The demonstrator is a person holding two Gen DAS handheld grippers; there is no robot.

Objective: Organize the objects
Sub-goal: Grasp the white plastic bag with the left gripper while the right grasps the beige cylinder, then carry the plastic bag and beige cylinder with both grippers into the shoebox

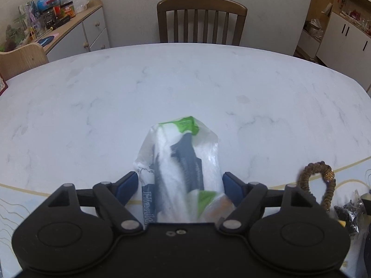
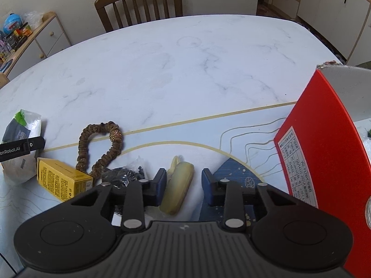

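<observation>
My left gripper (image 1: 180, 185) is shut on a clear plastic packet (image 1: 178, 148) with green and dark print and white contents, held just above the marble table (image 1: 162, 81). In the right wrist view the same packet (image 2: 25, 122) shows at the far left, with a black finger of the left gripper across it. My right gripper (image 2: 184, 184) is open and low over the placemat (image 2: 231, 143). Its blue fingers stand on either side of a pale yellow oblong object (image 2: 178, 192), with a gap on the right side.
A brown hair band (image 2: 99, 146) with a gold bead, a yellow box (image 2: 62, 181) and a black crumpled wrapper (image 2: 125, 176) lie left of the right gripper. A tall red box (image 2: 324, 143) stands close on the right. A wooden chair (image 1: 201, 20) stands behind the table.
</observation>
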